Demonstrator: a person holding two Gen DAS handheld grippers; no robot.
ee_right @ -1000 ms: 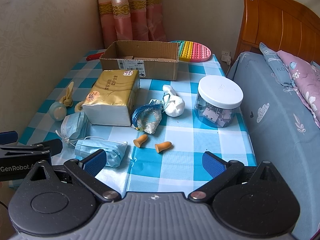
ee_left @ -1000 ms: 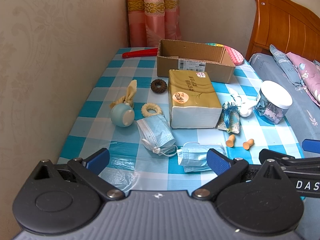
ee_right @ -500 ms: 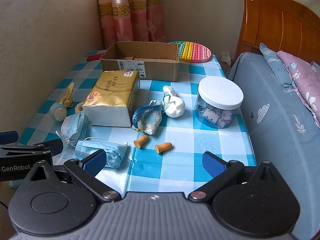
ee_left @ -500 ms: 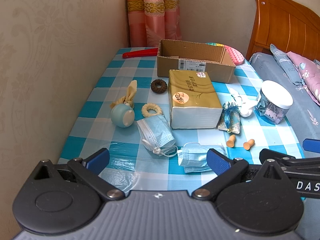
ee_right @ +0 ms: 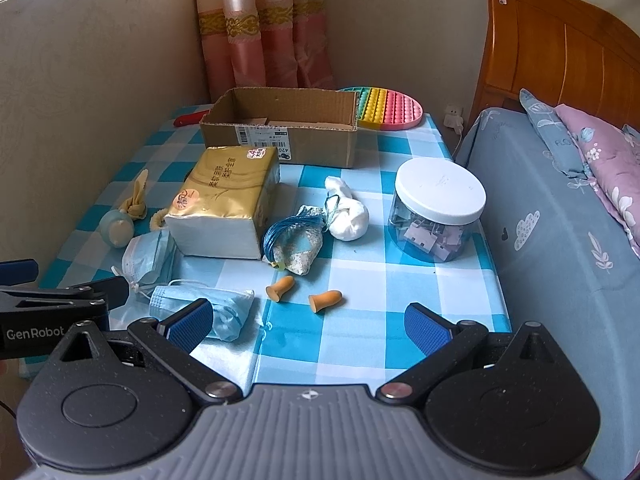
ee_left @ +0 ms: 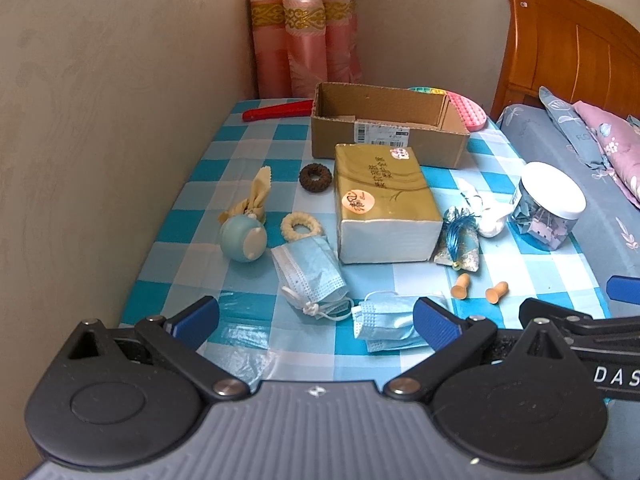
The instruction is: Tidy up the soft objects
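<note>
An open cardboard box (ee_left: 390,128) (ee_right: 280,132) stands at the back of the checked table. In front of it lie a gold tissue pack (ee_left: 384,208) (ee_right: 226,204), two blue face masks (ee_left: 310,268) (ee_left: 390,320) (ee_right: 208,304), a brown scrunchie (ee_left: 315,177), a cream scrunchie (ee_left: 300,227), a sachet with blue cord (ee_left: 460,244) (ee_right: 296,238), a white pouch (ee_right: 346,216) and two orange earplugs (ee_right: 280,288) (ee_right: 325,300). My left gripper (ee_left: 316,320) is open and empty above the near masks. My right gripper (ee_right: 308,324) is open and empty near the earplugs.
A clear jar with a white lid (ee_left: 548,204) (ee_right: 438,208) stands at the right. A pale blue ball toy with a yellow cloth (ee_left: 242,236) lies left. A rainbow pop mat (ee_right: 390,108) and a red item (ee_left: 276,111) lie at the back. The wall is left, the bed (ee_right: 560,240) right.
</note>
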